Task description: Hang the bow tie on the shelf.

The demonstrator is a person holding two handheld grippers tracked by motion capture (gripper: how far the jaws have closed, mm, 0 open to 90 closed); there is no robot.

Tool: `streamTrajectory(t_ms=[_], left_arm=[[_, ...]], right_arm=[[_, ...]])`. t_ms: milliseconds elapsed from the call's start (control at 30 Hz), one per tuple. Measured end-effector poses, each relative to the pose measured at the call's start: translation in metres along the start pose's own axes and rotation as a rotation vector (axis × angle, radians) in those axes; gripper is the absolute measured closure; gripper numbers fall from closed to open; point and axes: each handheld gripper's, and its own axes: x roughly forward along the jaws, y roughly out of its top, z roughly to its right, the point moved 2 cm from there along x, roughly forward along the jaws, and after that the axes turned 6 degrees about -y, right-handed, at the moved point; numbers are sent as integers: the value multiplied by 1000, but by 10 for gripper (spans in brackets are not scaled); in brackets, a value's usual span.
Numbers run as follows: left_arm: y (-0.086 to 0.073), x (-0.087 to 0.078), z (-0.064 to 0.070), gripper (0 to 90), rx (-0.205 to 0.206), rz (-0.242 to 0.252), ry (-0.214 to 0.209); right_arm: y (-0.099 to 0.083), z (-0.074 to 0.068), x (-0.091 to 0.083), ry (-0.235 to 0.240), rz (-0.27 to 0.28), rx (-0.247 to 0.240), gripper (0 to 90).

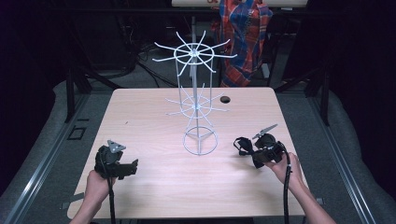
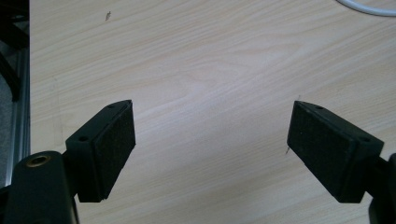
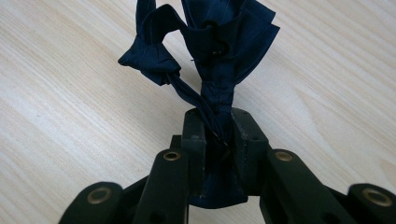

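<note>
Between the right gripper's (image 3: 218, 135) fingers (image 3: 194, 140) sits a dark blue bow tie (image 3: 210, 51), clamped by its strap/lower end, the bow itself sticking out past the tips, just above the desk (image 1: 154, 186). So pick-up looks done. Left: prob. hanging it on the white wire rack (image 1: 196, 100), which stands ahead of and between both grippers, hooks all bare. Left gripper (image 2: 210, 140) has fingers wide apart w/ nothing between them, low over bare desk, well apart from the tie.

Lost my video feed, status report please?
Right gripper shut on dark blue bow tie. Left gripper open, holding nothing, over table. White wire rack stands mid-table, path unobstructed.
</note>
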Motion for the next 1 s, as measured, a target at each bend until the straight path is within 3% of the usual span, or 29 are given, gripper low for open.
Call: streamTrajectory(t_ms=[400, 1000], left_arm=[[0, 0, 0, 156, 0, -1, 1], [0, 0, 0, 156, -6, -2, 3]], right_arm=[[5, 2, -8, -7, 21, -9, 770], [18, 8, -22, 2, 90, 27, 770]])
